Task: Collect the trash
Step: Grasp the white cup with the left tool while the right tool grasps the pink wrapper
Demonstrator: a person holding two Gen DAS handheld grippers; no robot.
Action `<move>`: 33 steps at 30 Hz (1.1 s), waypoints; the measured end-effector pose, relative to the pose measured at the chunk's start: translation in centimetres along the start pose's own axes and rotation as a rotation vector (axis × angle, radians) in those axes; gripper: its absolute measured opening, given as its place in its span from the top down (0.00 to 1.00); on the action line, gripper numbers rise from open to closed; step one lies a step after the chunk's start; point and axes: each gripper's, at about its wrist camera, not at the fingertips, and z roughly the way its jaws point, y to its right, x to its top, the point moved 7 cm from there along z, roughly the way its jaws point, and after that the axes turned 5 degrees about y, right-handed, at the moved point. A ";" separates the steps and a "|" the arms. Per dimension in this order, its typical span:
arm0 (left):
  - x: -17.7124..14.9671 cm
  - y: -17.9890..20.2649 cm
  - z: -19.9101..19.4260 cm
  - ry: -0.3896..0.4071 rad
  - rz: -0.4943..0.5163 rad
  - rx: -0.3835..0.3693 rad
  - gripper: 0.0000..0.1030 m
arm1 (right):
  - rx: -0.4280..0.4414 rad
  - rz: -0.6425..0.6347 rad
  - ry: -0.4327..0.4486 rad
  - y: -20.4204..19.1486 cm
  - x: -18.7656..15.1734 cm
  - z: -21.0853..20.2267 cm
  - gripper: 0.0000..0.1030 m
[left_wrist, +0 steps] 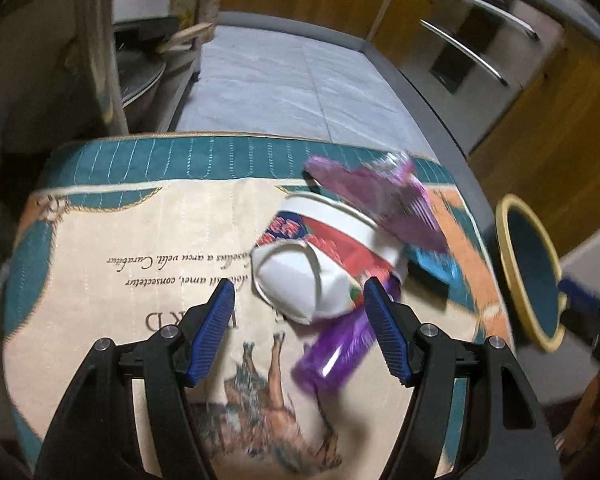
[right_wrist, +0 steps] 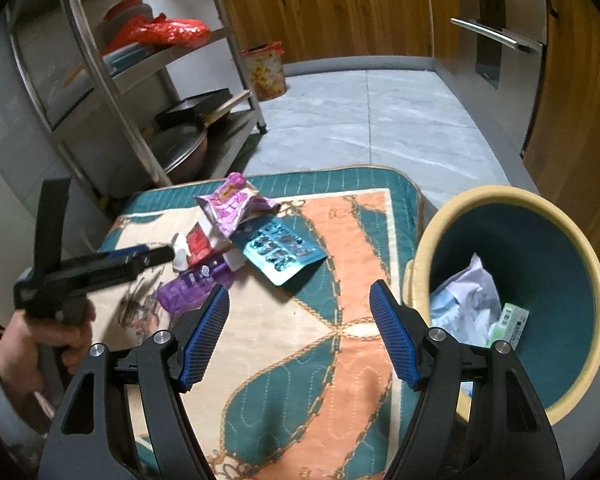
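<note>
Left gripper (left_wrist: 300, 312) spread, empty, over crushed paper cup (left_wrist: 320, 256) | right gripper (right_wrist: 298, 316) spread, empty, beside bin (right_wrist: 428, 240) | cup, purple wrappers (right_wrist: 232, 204), blister pack (right_wrist: 280, 252) heaped on quilted mat (right_wrist: 340, 300) | bin held what looked like crumpled paper (right_wrist: 468, 292)

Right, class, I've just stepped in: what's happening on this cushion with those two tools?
A person is clearing trash off a patterned cushion into a bin beside it. The left tool hangs open over a crushed paper cup, with a purple wrapper just beside it; nothing is gripped yet. The right tool is also open and empty, near the bin, which already holds crumpled paper. A pink packet and a blister pack still lie on the cushion.
</note>
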 end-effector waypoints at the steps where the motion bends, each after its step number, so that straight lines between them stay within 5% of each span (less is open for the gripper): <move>1: 0.2 -0.3 0.4 -0.003 -0.027 -0.009 0.36 | 0.000 -0.002 -0.001 -0.1 0.0 0.1 0.28; 8: 0.4 -1.7 3.7 -0.049 -0.182 -0.045 0.36 | 0.019 -0.029 -0.010 -1.3 0.6 1.2 0.28; 13: 0.2 -1.4 3.8 -0.051 -0.156 -0.042 0.45 | 0.055 -0.023 -0.018 -2.6 2.0 3.5 0.28; 23: -0.8 -3.7 2.1 -0.044 -0.185 -0.035 0.48 | 0.139 -0.020 -0.043 -6.2 3.8 8.0 0.29; 33: -1.3 -8.4 -1.4 -0.014 -0.271 0.051 0.48 | 0.169 0.044 -0.087 -7.9 4.2 11.7 0.28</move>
